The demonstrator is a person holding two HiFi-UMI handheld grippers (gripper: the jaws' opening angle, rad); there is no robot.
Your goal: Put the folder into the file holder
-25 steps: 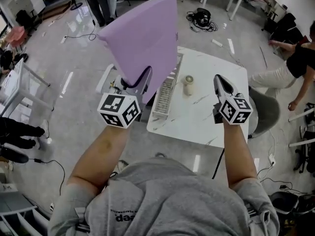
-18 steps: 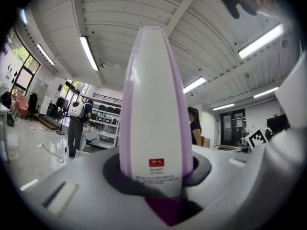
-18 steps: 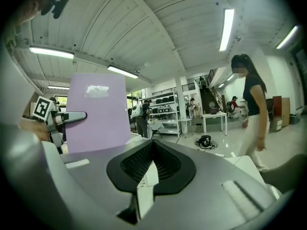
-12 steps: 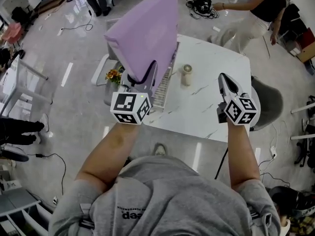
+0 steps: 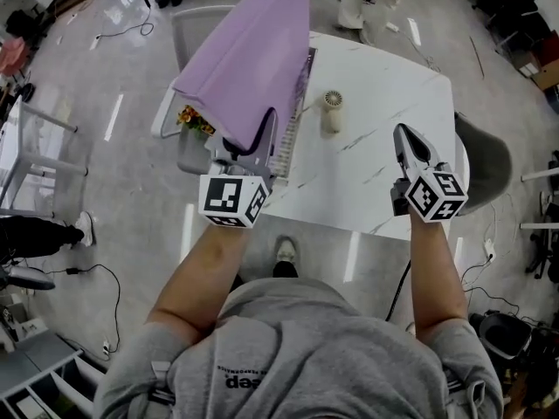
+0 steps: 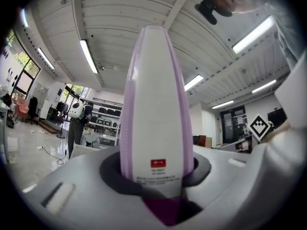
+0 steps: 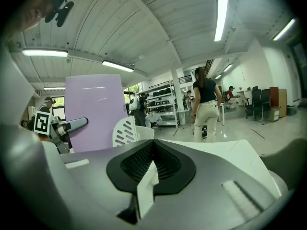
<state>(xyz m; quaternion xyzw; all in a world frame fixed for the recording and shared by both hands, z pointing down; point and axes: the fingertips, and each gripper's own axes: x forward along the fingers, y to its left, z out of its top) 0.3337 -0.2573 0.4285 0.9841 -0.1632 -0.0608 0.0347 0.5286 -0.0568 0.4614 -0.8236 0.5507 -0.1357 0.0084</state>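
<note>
Gripping the flat lilac plastic folder point(image 5: 253, 55) upright, your left gripper point(image 5: 248, 147) lines it up for the white slotted file holder point(image 5: 292, 151) just ahead. Your right gripper point(image 5: 409, 143) hangs clenched, empty

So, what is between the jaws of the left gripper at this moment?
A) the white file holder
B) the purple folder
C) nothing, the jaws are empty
B: in the left gripper view the purple folder stands clamped between the jaws, and in the head view it rises straight out of the left gripper.
</note>
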